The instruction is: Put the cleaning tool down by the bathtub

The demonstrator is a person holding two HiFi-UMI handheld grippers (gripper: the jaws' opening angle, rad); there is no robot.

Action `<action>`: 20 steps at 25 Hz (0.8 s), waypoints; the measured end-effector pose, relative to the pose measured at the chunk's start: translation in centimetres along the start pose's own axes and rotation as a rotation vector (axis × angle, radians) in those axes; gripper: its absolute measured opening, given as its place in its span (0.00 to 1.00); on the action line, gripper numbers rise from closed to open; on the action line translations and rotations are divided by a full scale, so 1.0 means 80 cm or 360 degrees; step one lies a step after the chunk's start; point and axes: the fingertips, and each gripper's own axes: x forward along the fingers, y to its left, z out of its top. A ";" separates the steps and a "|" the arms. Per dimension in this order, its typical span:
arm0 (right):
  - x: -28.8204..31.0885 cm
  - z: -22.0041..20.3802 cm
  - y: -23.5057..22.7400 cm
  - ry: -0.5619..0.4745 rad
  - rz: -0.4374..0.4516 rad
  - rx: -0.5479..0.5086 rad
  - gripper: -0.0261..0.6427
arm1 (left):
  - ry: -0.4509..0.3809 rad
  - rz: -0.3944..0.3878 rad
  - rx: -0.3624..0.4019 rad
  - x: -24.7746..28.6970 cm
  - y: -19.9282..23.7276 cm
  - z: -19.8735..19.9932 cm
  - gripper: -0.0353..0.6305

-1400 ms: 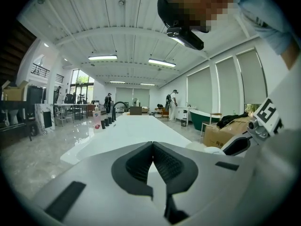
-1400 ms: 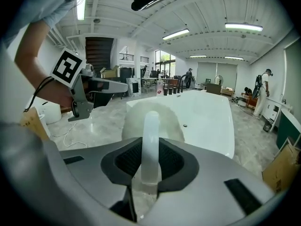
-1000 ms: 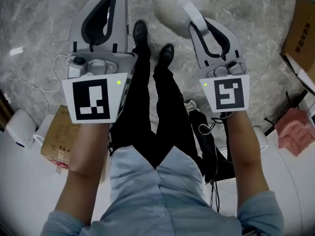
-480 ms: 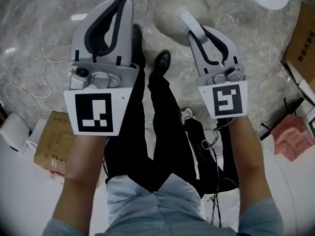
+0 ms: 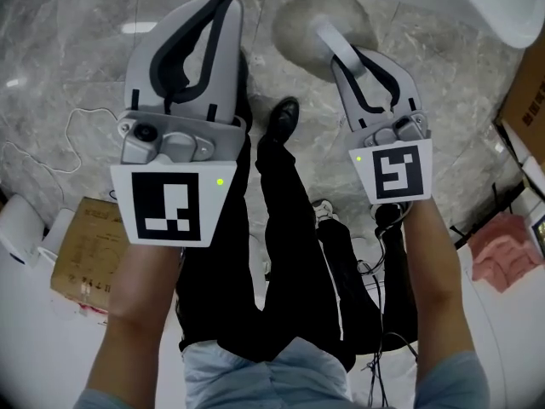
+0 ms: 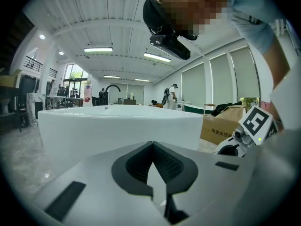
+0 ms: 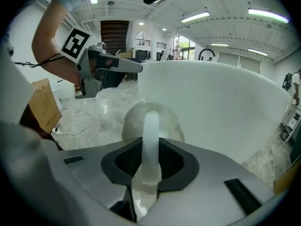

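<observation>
**A:** While the right gripper (image 7: 149, 164) is clamped on the cleaning tool (image 7: 151, 142), why does the round head (image 7: 175, 125) hang out past the jaw tips?

**B:** Gripping the handle's near end leaves the fluffy head free to meet the floor (image 7: 94, 112) first, I'd judge. The bathtub (image 7: 221, 102) wall rises just beyond it.

**A:** And the left gripper (image 6: 151, 149)?

**B:** Pads (image 6: 164, 163) pressed together, nothing between them. It has no part in the set-down, with the bathtub straight ahead of its jaws.

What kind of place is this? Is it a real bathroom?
Probably a showroom or workshop hall, not a home bathroom: a white bathtub stands on a marble-looking floor, under a high ceiling with strip lights, near a cardboard box.
</observation>
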 end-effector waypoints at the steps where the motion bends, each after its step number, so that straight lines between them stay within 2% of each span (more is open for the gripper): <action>1: 0.006 -0.006 0.000 0.0012 0.0006 -0.0007 0.18 | 0.0004 -0.0001 0.0011 0.002 0.001 -0.009 0.07; 11: 0.045 -0.044 0.007 0.0035 0.0033 -0.0058 0.18 | -0.0018 0.0007 0.0044 0.009 0.009 -0.057 0.07; 16: 0.069 -0.060 0.011 0.0060 0.0049 -0.0049 0.18 | -0.0031 0.0008 0.0002 0.017 0.020 -0.078 0.07; 20: 0.089 -0.074 0.014 0.0086 0.0070 -0.0047 0.18 | -0.0007 0.0010 0.0024 0.024 0.031 -0.100 0.07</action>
